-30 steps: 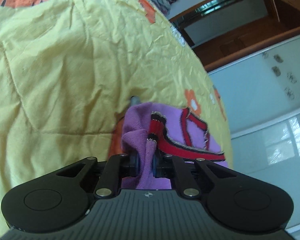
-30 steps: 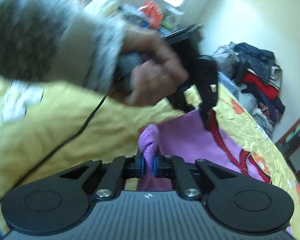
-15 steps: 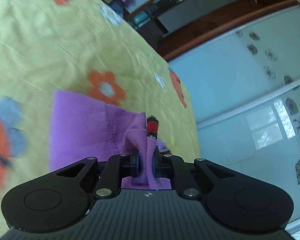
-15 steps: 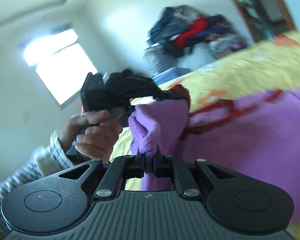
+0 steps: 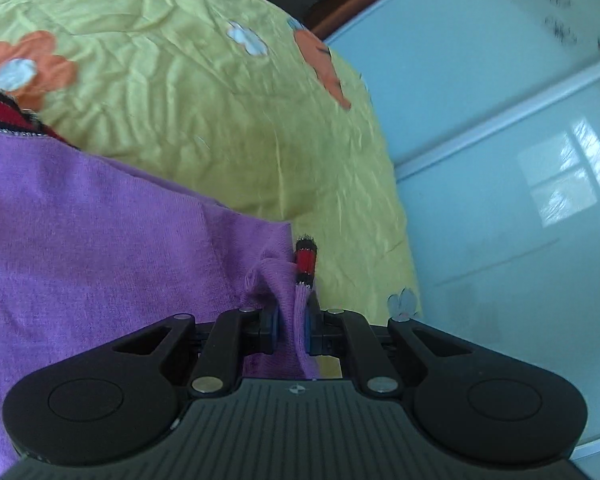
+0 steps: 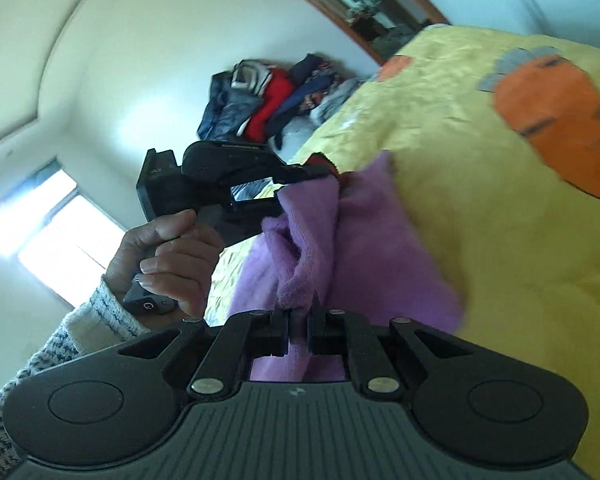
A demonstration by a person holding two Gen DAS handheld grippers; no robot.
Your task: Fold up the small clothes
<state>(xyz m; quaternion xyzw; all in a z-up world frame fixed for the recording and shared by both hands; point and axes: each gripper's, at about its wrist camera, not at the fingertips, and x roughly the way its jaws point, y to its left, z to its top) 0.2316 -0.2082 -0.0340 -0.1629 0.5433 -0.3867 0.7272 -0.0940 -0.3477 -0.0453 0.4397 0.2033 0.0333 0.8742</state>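
Purple garment [image 5: 100,240] bunches inside both clamped grippers, hiding its pinched edges.

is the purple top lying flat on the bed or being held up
Held up: both the left gripper and right gripper pinch bunched edges of the purple top.

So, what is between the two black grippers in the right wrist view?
The purple knitted garment spans between the right gripper and the left gripper; both pinch it, above the yellow quilt.

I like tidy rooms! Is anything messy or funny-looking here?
Yes. A heap of clothes sits jumbled against the far wall, not folded. The yellow bedspread is wrinkled. The purple sweater hangs bunched where both grippers pinch it, left gripper and right gripper, mid-fold. Nothing looks torn or spilled.
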